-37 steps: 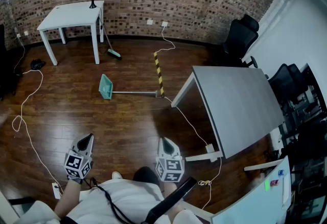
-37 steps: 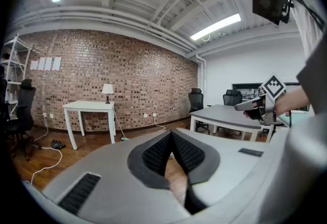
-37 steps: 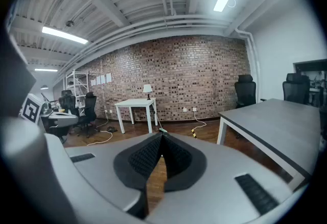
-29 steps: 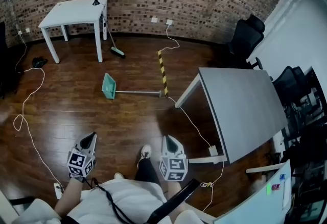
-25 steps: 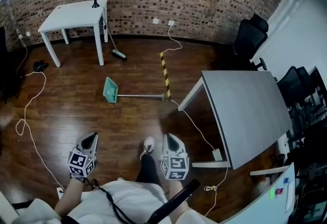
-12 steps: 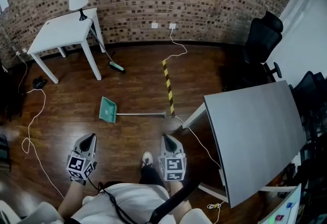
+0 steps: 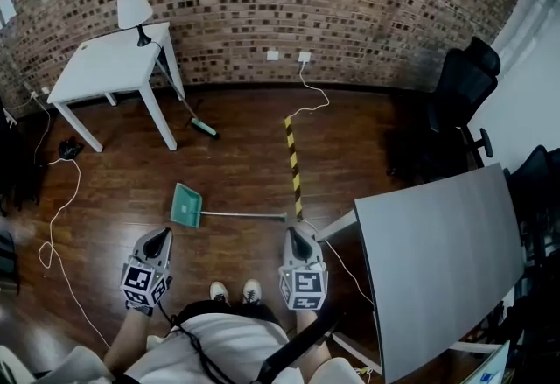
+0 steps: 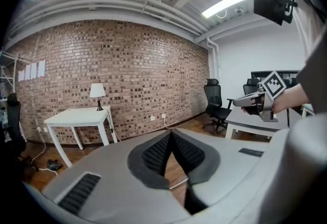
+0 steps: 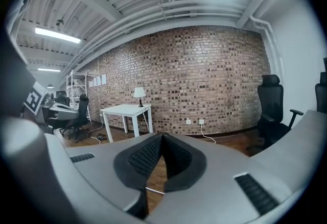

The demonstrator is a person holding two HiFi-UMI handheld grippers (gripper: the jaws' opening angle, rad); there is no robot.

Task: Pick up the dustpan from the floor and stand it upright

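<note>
The teal dustpan [image 7: 185, 205] lies flat on the dark wooden floor, its thin metal handle [image 7: 245, 214] running to the right. In the head view it is just beyond both grippers. My left gripper [image 7: 158, 238] hangs a little short of the pan, shut with nothing in it. Near the handle's far end my right gripper [image 7: 293, 233] is also shut and empty. A sliver of the handle [image 8: 177, 183] shows below the closed jaws in the left gripper view, and the handle [image 9: 156, 191] shows the same way in the right gripper view.
A white table [image 7: 105, 67] with a lamp [image 7: 133, 10] stands at the back left, a broom [image 7: 203, 126] leaning by it. A yellow-black strip [image 7: 294, 168] lies on the floor. A grey table [image 7: 446, 260] is close on the right, a black chair [image 7: 459, 102] behind it. White cables [image 7: 52, 225] trail at the left.
The person has walked towards the brick wall, so the dustpan now lies much nearer, just ahead of both grippers. Both grippers stayed shut and empty.
</note>
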